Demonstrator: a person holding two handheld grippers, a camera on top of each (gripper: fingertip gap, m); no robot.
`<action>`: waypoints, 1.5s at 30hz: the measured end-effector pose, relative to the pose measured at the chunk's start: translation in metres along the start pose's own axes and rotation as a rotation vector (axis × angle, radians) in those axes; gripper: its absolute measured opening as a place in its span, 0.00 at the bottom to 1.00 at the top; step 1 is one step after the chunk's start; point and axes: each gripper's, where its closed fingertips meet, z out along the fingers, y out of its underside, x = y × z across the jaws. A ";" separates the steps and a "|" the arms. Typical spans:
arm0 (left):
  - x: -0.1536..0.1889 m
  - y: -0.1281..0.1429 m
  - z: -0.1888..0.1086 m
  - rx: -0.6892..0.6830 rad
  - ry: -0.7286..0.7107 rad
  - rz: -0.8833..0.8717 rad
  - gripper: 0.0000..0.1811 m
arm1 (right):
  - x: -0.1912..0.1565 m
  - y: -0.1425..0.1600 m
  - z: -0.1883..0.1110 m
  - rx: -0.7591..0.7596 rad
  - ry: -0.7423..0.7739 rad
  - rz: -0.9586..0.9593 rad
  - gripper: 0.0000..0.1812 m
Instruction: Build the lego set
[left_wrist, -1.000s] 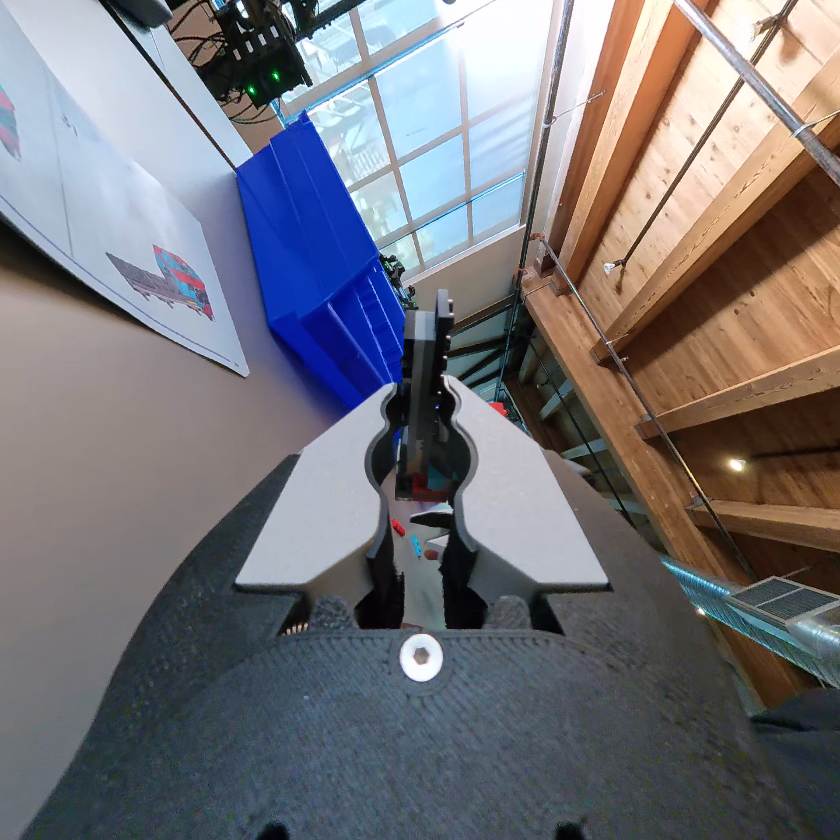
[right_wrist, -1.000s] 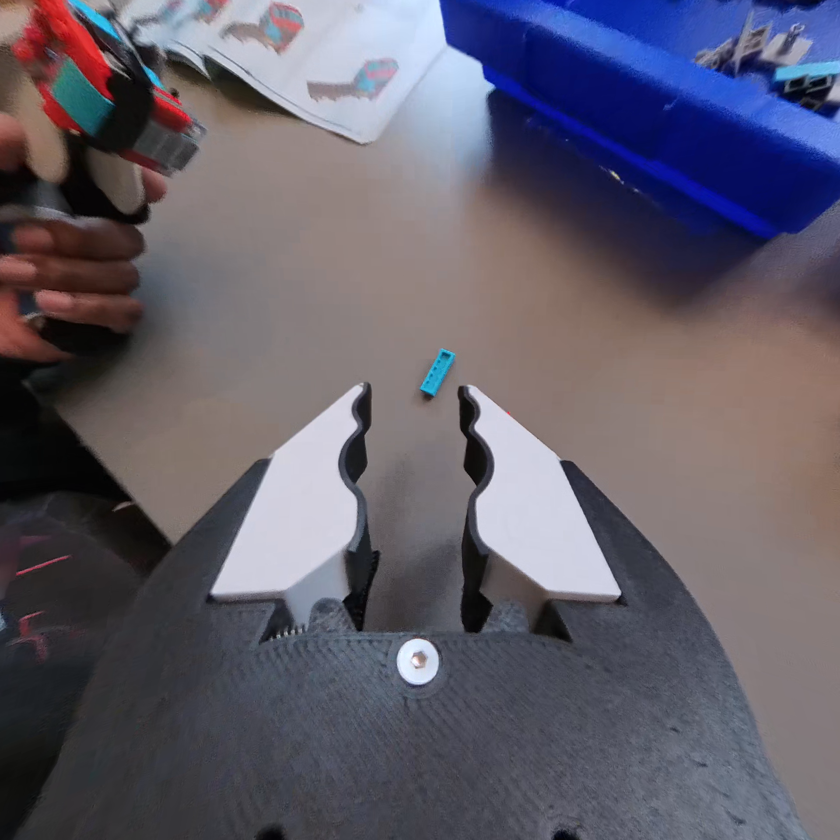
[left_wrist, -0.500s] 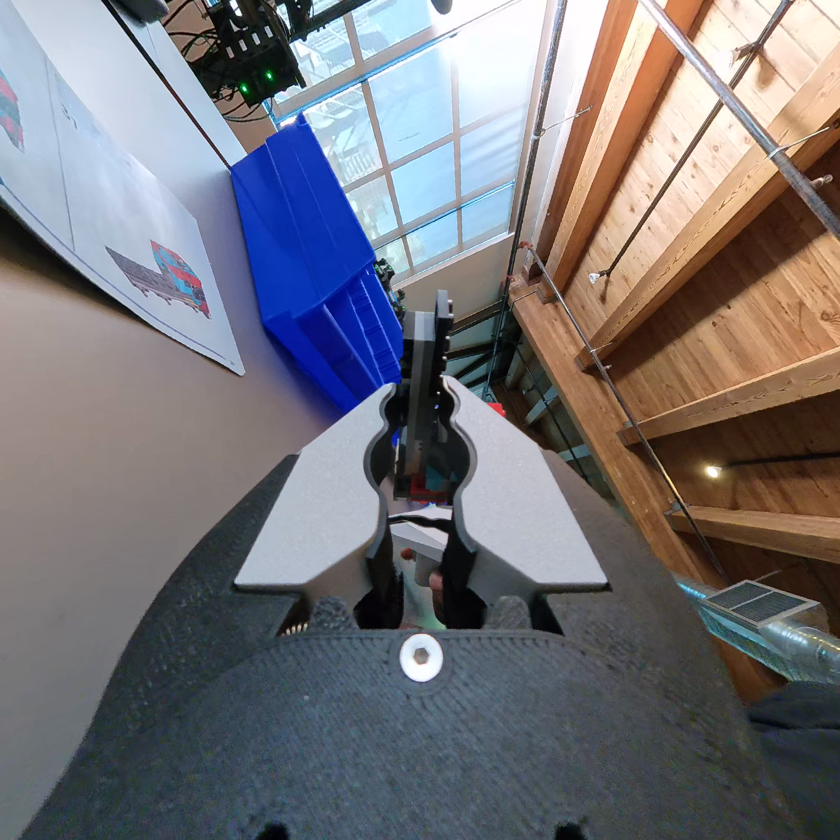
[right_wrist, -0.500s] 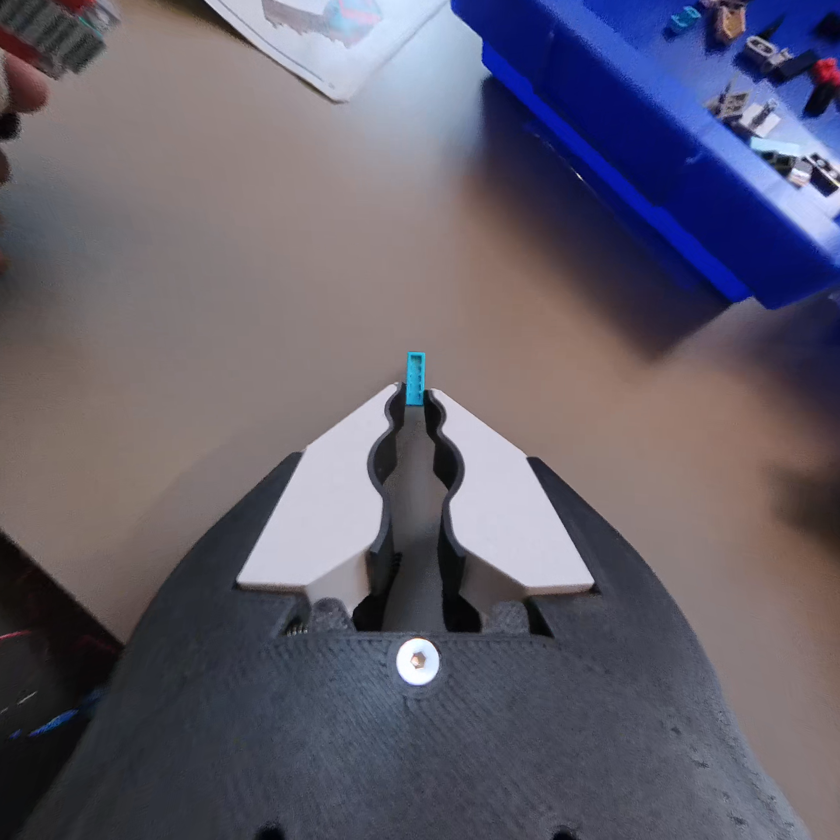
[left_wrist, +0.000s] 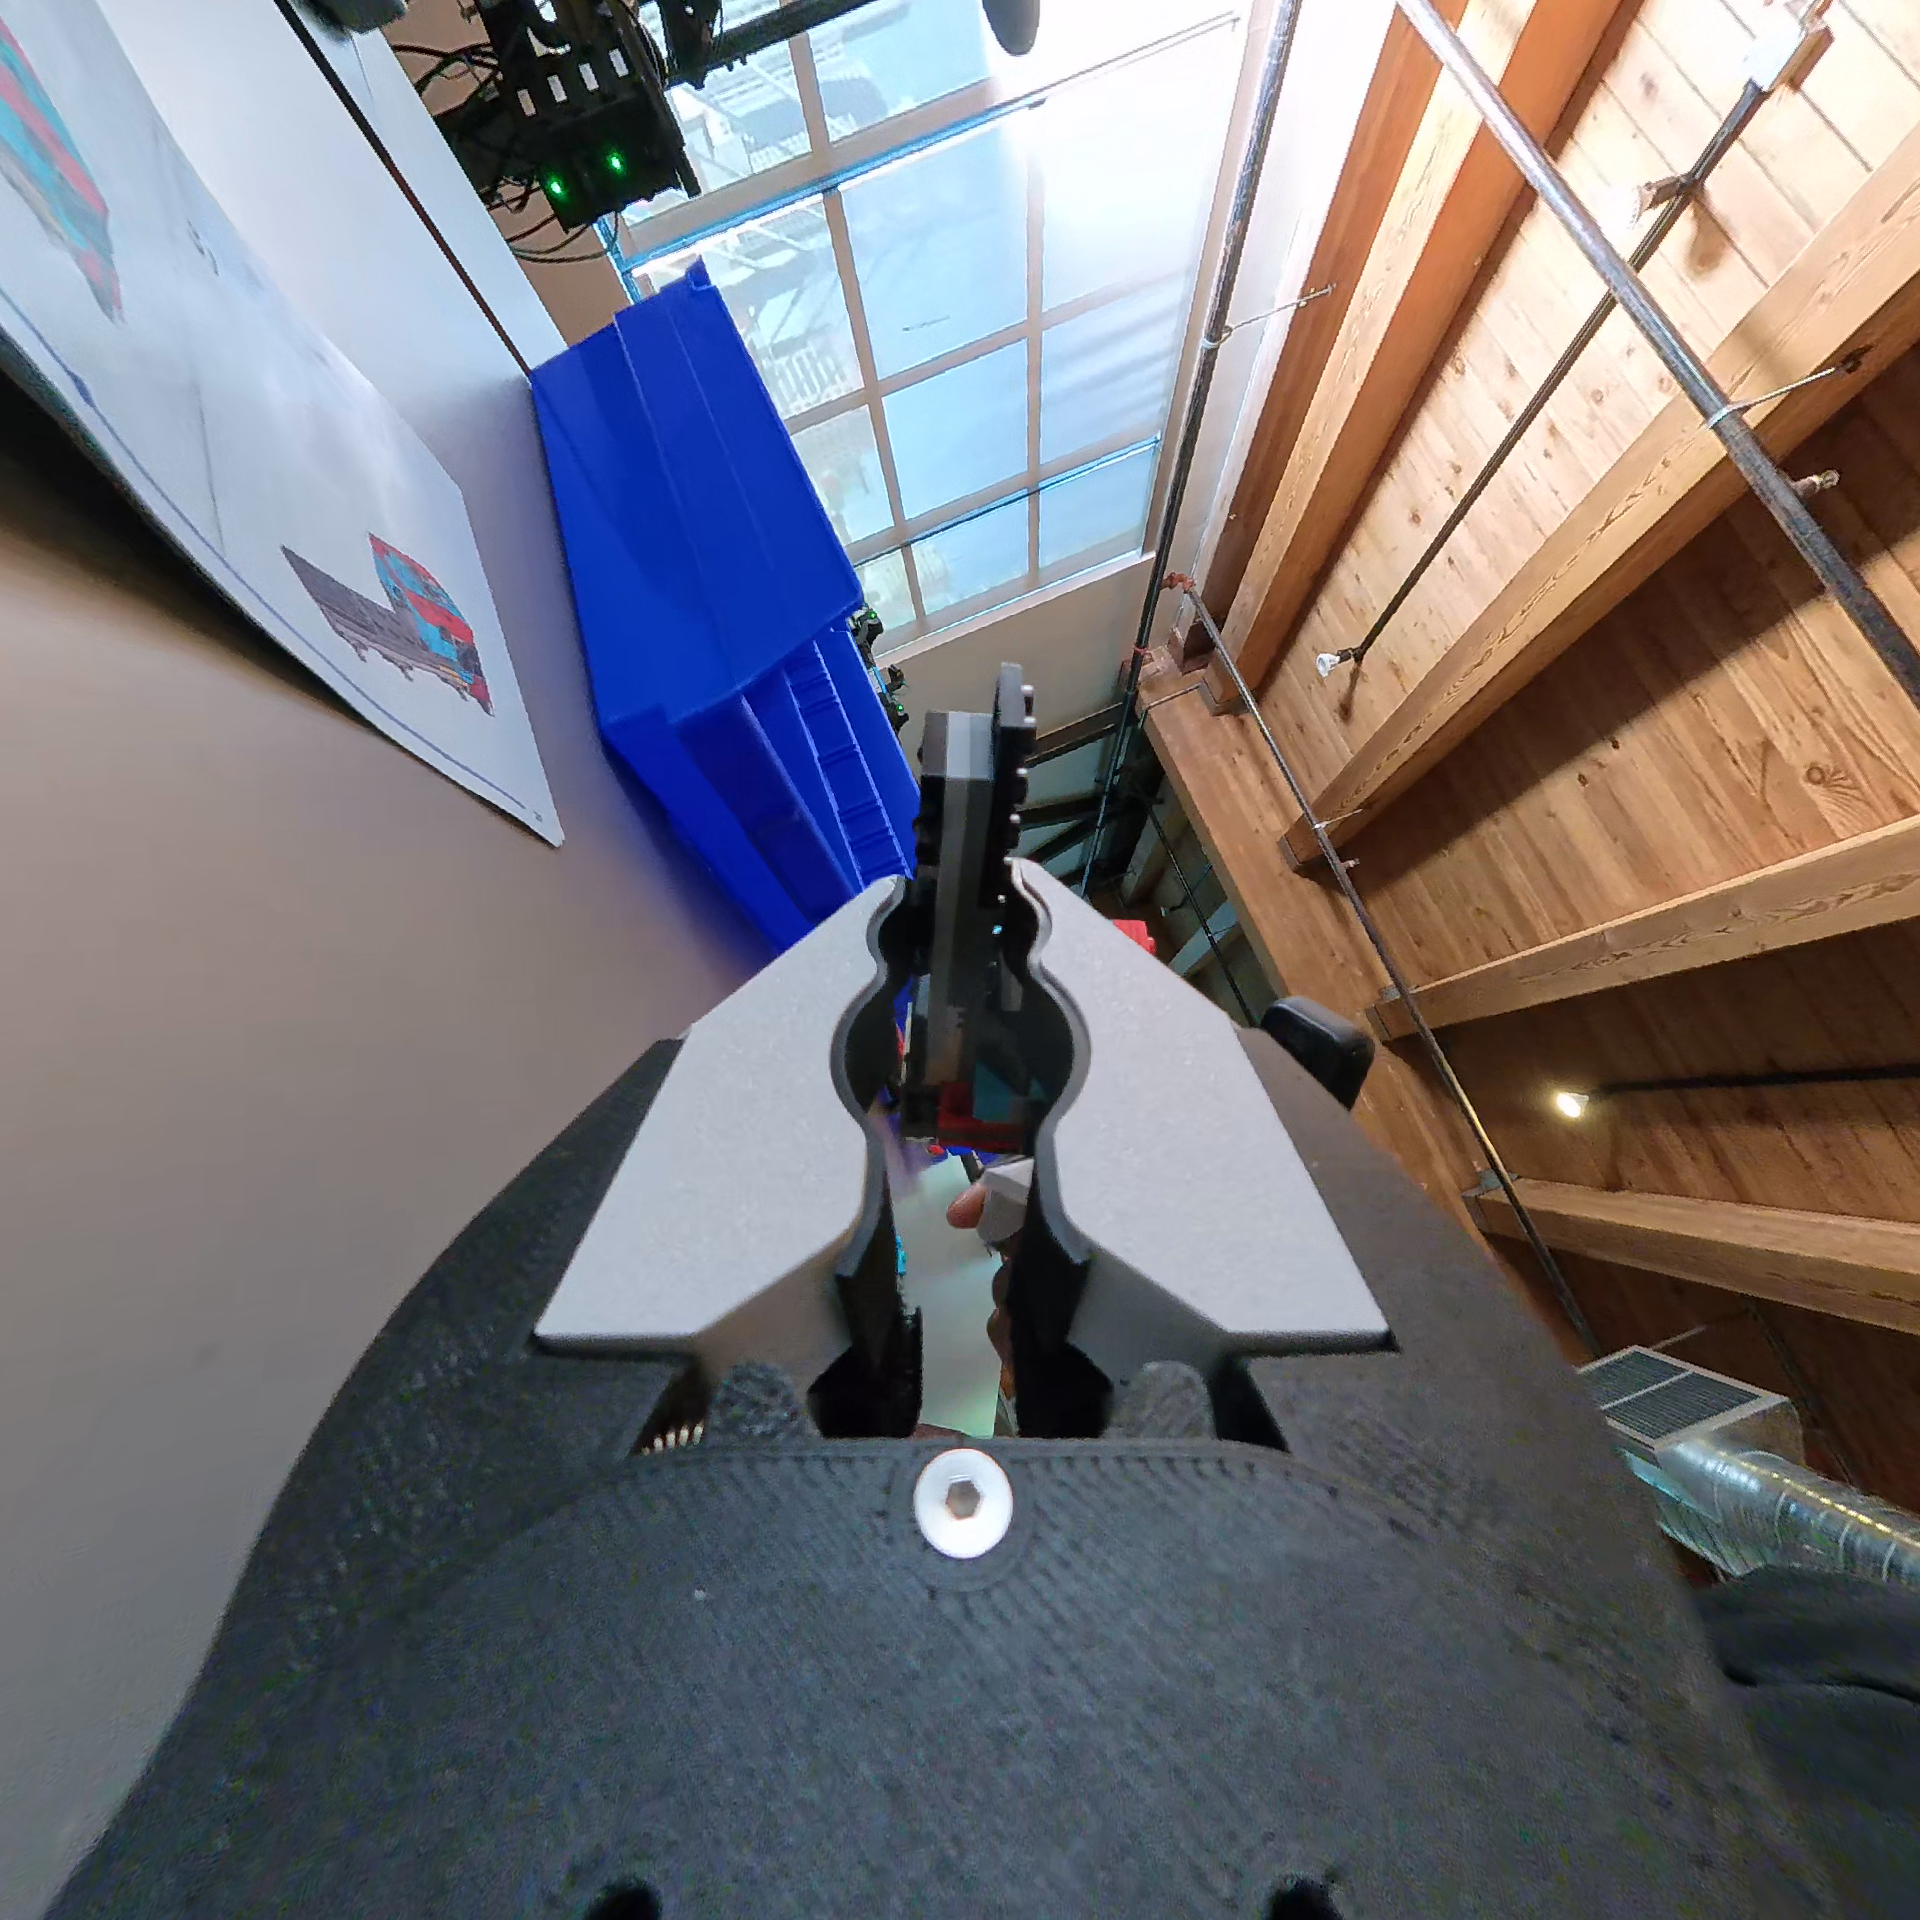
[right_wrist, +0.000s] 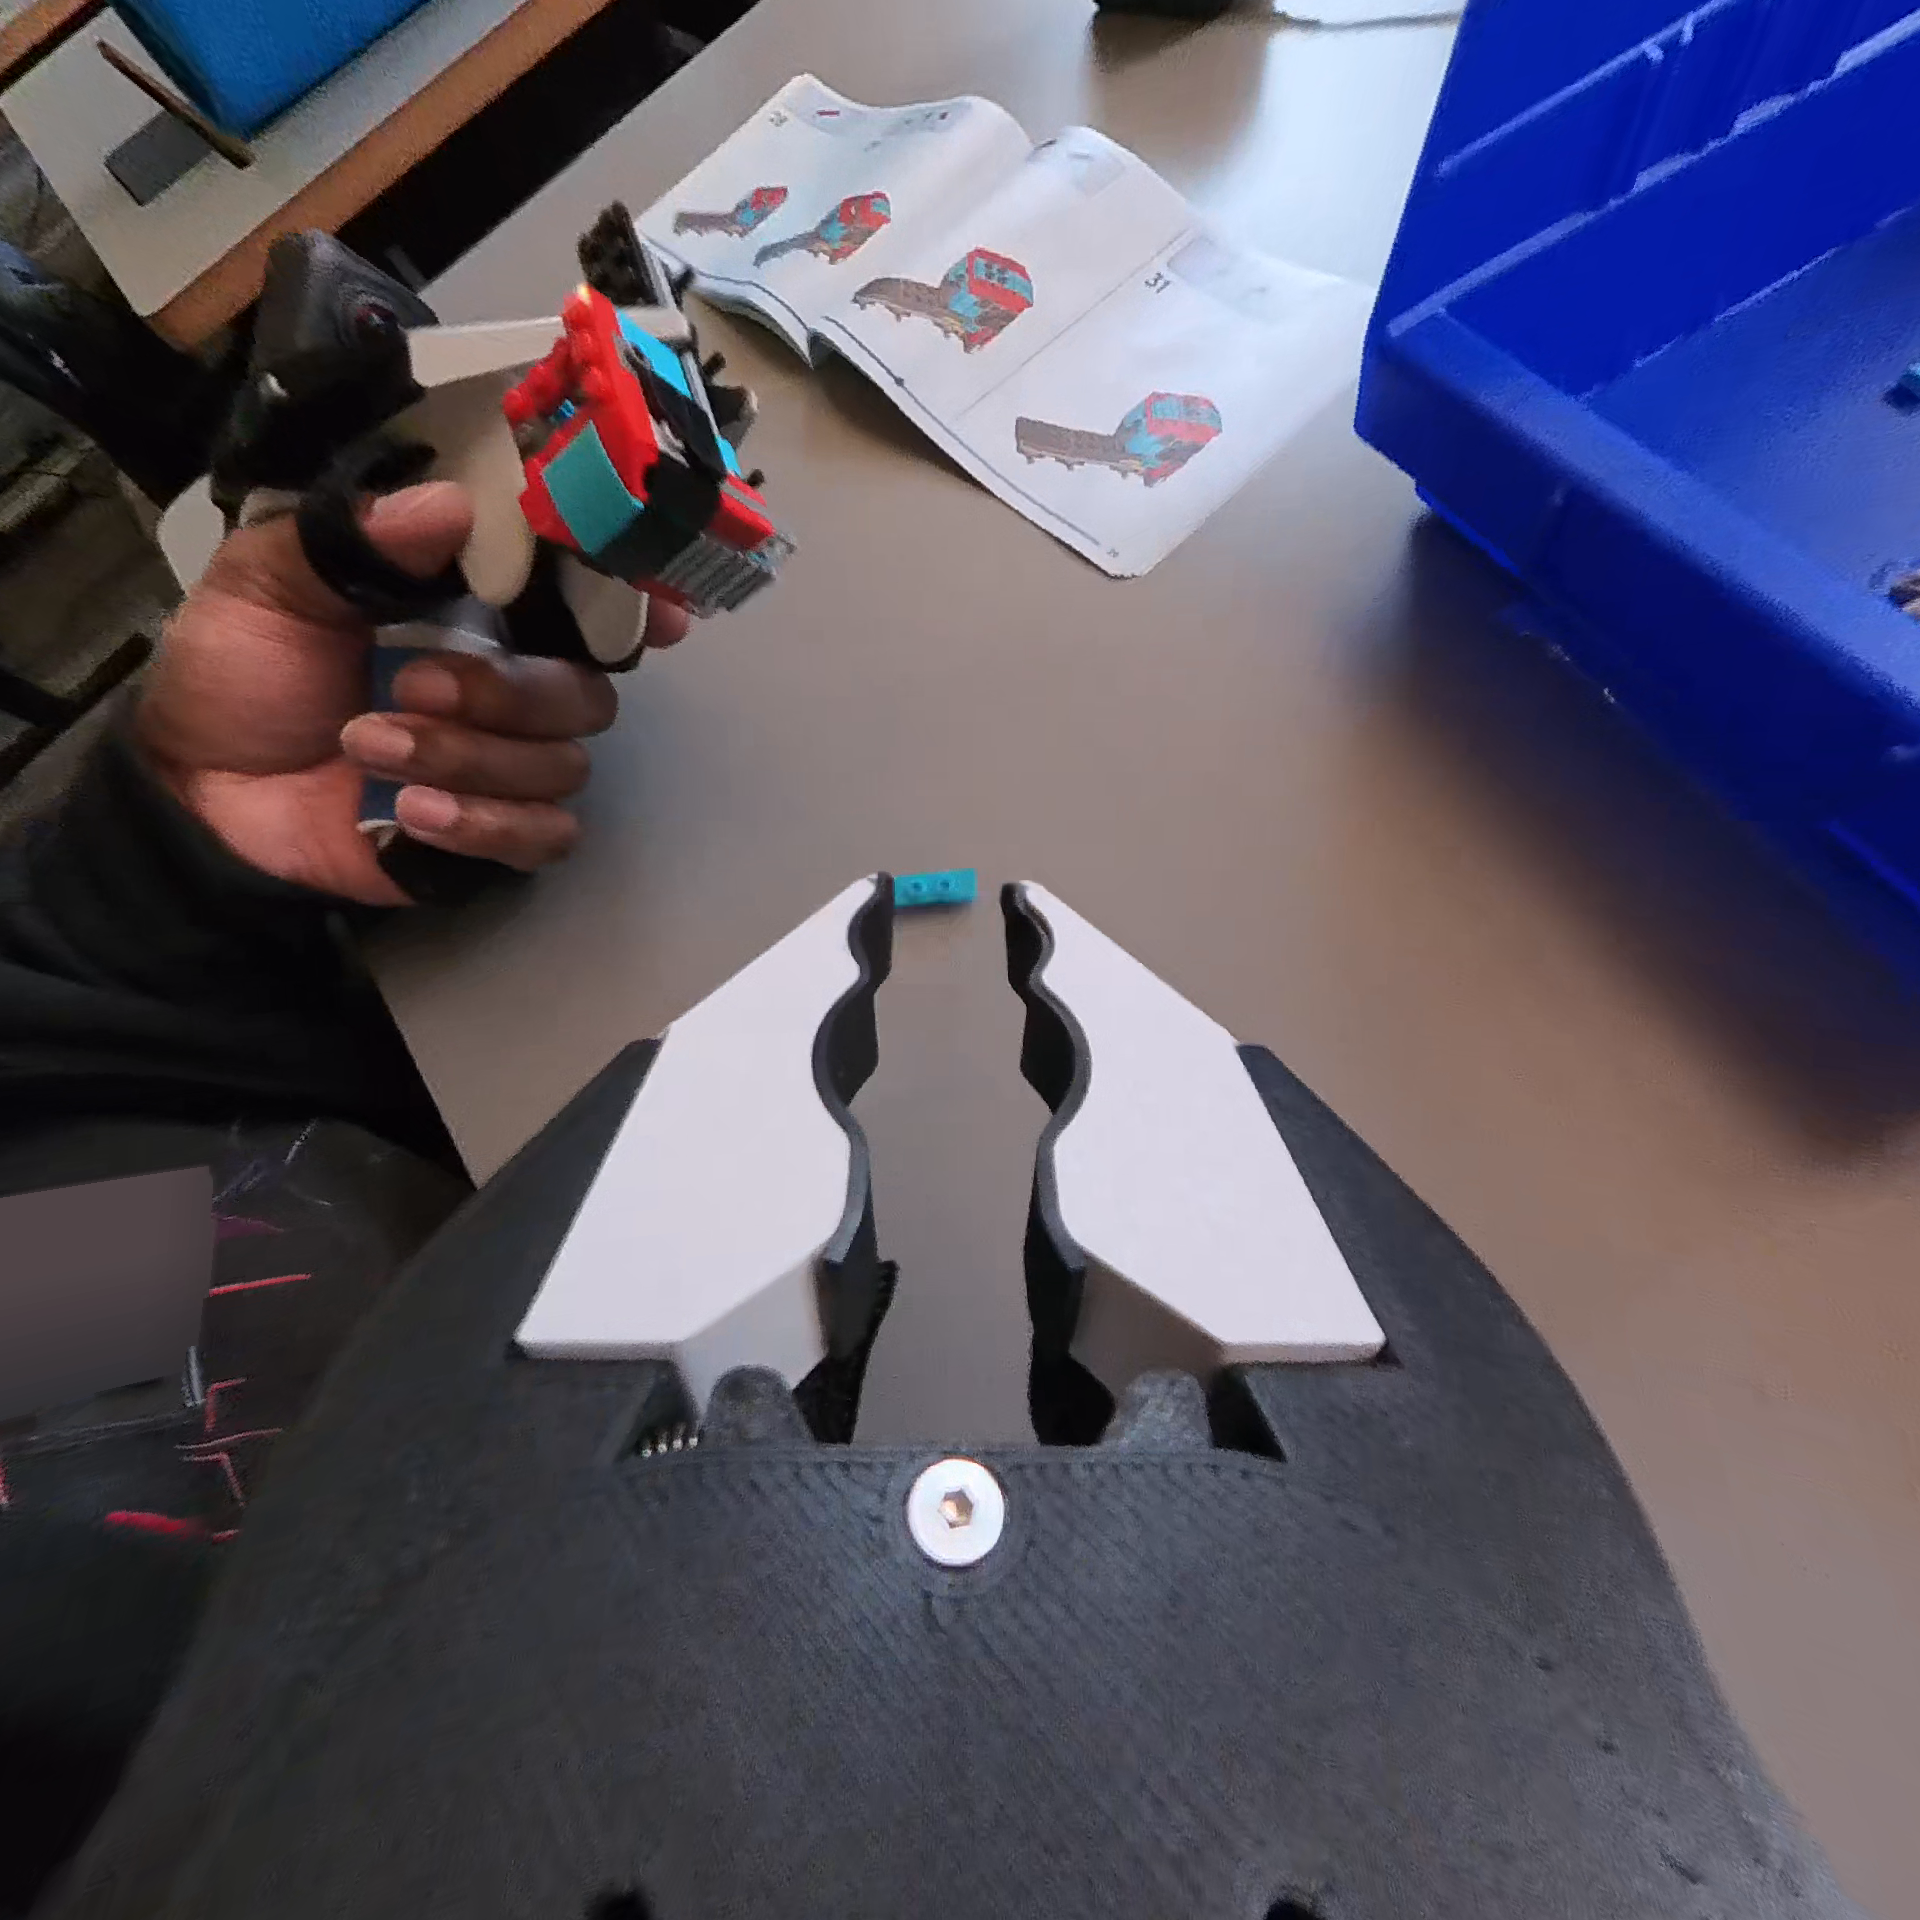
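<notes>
Blue bin (right_wrist: 1662, 343) at the right of the table (right_wrist: 1195, 790), divided into compartments, cut off by the frame edge; only a few small pieces visible inside at the far right, blurred and too small to tell apart; same bin (left_wrist: 717, 644) seen from its outer wall in the left wrist view, contents hidden there. Left gripper (left_wrist: 961, 904) clenched on the lego model (left_wrist: 971, 883), gripped edge-on by its dark grey base, studs to the right, red and teal bricks half hidden between the fingers; from the right wrist view, the same model (right_wrist: 623, 468) held above the table at the left, red and teal cab forward, the person's hand (right_wrist: 343, 707) wrapped round the handle below it. Right gripper (right_wrist: 945, 899) released, fingers spread, low over the table; small teal piece (right_wrist: 935, 886) lying flat just beyond the tips, its left end close to or touching the left finger, hard to say which. Open instruction booklet (right_wrist: 987, 301) on the table between model and bin; far corner out of focus.
</notes>
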 end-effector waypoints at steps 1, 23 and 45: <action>0.000 -0.001 -0.001 0.004 -0.001 -0.002 0.09 | 0.000 0.004 0.000 -0.008 0.007 0.000 0.11; -0.003 -0.004 -0.005 0.016 -0.013 -0.021 0.09 | -0.016 0.026 0.078 -0.223 0.067 -0.361 0.16; -0.006 -0.009 -0.008 0.037 -0.021 -0.048 0.09 | -0.030 -0.022 0.041 -0.017 0.034 -0.250 0.13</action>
